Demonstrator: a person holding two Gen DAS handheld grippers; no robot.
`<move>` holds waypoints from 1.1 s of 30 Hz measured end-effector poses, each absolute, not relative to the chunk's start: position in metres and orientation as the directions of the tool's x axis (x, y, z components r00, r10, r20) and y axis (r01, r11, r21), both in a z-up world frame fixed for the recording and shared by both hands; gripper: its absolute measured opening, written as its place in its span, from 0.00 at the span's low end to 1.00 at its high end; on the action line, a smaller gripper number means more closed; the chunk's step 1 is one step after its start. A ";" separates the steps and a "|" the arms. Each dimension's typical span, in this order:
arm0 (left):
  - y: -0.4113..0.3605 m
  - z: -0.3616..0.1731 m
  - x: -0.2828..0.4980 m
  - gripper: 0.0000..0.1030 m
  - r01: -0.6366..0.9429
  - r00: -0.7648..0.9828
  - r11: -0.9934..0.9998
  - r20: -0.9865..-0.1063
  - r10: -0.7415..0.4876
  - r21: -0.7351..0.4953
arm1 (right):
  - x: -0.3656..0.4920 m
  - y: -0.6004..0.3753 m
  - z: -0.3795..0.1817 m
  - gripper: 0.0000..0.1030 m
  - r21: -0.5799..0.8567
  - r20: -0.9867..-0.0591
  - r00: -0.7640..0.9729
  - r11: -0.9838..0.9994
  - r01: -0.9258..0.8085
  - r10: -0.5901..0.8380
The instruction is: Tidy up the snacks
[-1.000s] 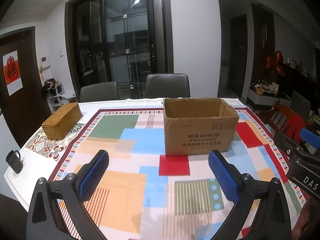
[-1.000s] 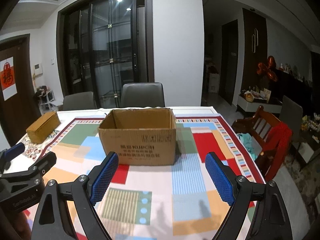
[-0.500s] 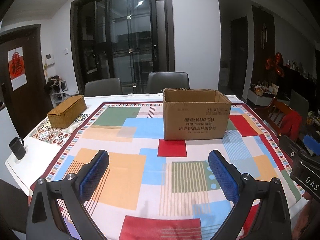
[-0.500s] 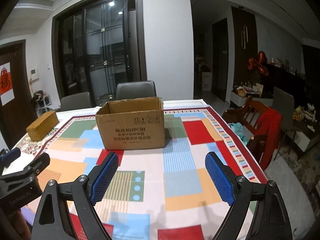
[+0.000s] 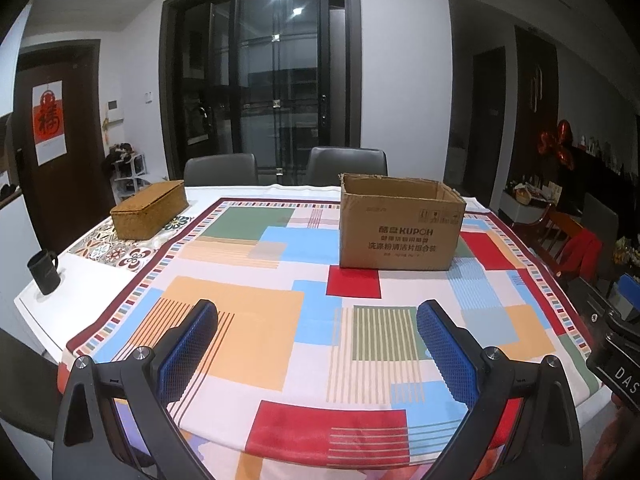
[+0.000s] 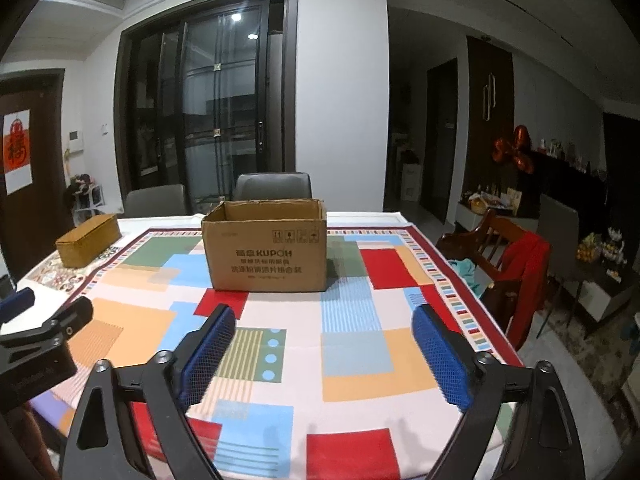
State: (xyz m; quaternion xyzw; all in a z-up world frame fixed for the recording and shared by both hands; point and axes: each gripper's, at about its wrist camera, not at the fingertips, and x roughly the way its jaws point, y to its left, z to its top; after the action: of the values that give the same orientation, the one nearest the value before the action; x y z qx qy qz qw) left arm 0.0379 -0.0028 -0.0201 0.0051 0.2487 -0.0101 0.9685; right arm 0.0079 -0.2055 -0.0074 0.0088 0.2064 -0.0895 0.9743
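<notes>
While both tools hang empty with jaws wide, left hand-held gripper (image 5: 316,344) and right hand-held gripper (image 6: 323,350) low in frame, the cardboard box (image 6: 264,246) sits open mid-bench (image 5: 38,312). No snacks show; whether sorting is starting or finished, I cannot tell.

We hold the left gripper (image 5: 316,344) wide apart above the near edge of the patterned tablecloth (image 5: 248,308), nothing between its blue pads (image 5: 188,356). Ahead of the jaws and a little right stands the open cardboard box (image 5: 400,228). Far ahead to the left lies a woven box (image 5: 148,210), and a dark mug (image 5: 44,272) sits left of the jaws. Part of the right gripper (image 5: 616,344) shows at the right edge.
</notes>
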 end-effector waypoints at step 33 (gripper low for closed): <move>-0.002 -0.022 0.020 1.00 0.023 0.896 1.000 -0.444 -0.017 0.009 | -0.003 -0.217 -0.010 0.94 0.017 -0.404 0.896 0.978 0.207 -0.183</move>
State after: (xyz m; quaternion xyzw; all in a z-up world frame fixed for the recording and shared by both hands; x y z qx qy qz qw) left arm 0.0197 -0.0017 -0.0217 0.0070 0.2281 -0.0103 0.9735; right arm -0.0032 -0.2172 -0.0105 0.0297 0.2045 -0.1002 0.9733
